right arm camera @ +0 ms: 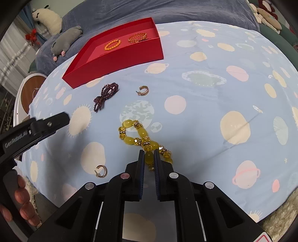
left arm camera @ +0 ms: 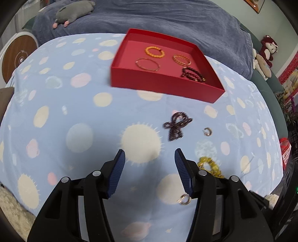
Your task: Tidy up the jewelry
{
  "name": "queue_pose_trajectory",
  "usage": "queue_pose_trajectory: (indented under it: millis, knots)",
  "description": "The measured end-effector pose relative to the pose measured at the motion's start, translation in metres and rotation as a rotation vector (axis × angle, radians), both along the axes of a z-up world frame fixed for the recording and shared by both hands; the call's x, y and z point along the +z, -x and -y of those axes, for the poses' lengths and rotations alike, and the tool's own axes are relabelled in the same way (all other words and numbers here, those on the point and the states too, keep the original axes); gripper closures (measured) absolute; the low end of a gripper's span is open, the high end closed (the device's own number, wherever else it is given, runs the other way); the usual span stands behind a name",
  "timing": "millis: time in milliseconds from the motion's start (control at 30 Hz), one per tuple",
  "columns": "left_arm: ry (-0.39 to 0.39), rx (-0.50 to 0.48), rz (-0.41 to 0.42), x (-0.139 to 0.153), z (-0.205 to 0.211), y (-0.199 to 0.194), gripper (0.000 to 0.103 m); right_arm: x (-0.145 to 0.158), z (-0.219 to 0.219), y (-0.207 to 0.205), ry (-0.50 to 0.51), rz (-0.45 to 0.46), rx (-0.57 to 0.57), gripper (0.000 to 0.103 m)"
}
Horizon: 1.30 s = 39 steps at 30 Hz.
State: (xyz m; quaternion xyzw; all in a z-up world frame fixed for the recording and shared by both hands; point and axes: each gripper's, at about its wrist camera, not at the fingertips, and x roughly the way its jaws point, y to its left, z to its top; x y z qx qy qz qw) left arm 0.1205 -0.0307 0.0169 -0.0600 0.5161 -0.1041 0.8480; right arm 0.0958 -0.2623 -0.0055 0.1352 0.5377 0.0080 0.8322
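Note:
A red tray (left arm camera: 163,87) (right arm camera: 119,57) sits on the blue planet-print cloth and holds several bracelets, among them an orange bead one (left arm camera: 154,52) (right arm camera: 112,44). On the cloth lie a dark purple bead bracelet (left arm camera: 176,125) (right arm camera: 106,95), a yellow bead bracelet (right arm camera: 138,136) (left arm camera: 210,166) and two gold hoop earrings (right arm camera: 143,90) (right arm camera: 102,171). My right gripper (right arm camera: 149,158) is shut on the near end of the yellow bracelet. My left gripper (left arm camera: 150,158) is open and empty above the cloth, just in front of the purple bracelet; it also shows in the right wrist view (right arm camera: 61,119).
A grey plush toy (left arm camera: 74,12) lies on the dark blue blanket (left arm camera: 167,20) behind the tray. More plush toys (left arm camera: 266,54) sit at the right. A round wooden stool (left arm camera: 17,55) stands at the left edge of the bed.

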Motion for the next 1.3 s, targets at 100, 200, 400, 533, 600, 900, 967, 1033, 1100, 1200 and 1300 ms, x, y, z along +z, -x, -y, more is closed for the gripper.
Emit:
queue_pose_trajectory:
  millis: [100, 200, 400, 533, 600, 900, 967, 1033, 1100, 1200, 1300]
  knots:
    - [0.002, -0.024, 0.002, -0.002, 0.017, -0.009, 0.047, 0.001, 0.004, -0.004, -0.01, 0.004, -0.006, 0.094]
    - [-0.005, -0.053, -0.005, -0.007, 0.034, -0.019, 0.047, 0.001, 0.007, -0.01, -0.014, 0.005, -0.006, 0.094]
    - [-0.017, -0.083, -0.031, -0.02, 0.051, -0.038, 0.063, -0.002, 0.012, -0.016, -0.037, -0.003, -0.014, 0.094]
    - [-0.007, -0.081, -0.064, -0.029, 0.05, -0.042, 0.086, -0.003, 0.014, -0.017, -0.046, -0.004, -0.011, 0.094]
    - [-0.013, -0.081, -0.064, -0.032, 0.048, -0.04, 0.094, -0.003, 0.015, -0.016, -0.049, -0.005, -0.011, 0.094]
    - [-0.023, -0.065, -0.041, -0.021, 0.032, -0.024, 0.096, 0.005, 0.013, -0.005, -0.049, 0.011, -0.008, 0.094]
    - [-0.02, -0.061, -0.038, -0.018, 0.028, -0.019, 0.096, 0.008, 0.011, -0.002, -0.046, 0.018, -0.005, 0.094]
    - [-0.017, -0.057, -0.034, -0.014, 0.023, -0.012, 0.096, 0.012, 0.01, 0.003, -0.047, 0.022, -0.001, 0.094]
    - [-0.015, -0.054, -0.031, -0.01, 0.018, -0.006, 0.096, 0.015, 0.008, 0.007, -0.045, 0.029, 0.006, 0.094]
    - [-0.009, -0.046, -0.027, -0.005, 0.009, 0.006, 0.096, 0.021, 0.004, 0.015, -0.047, 0.039, 0.016, 0.094]
    - [-0.009, -0.039, -0.023, -0.001, 0.0, 0.017, 0.096, 0.025, 0.001, 0.024, -0.049, 0.05, 0.027, 0.094]
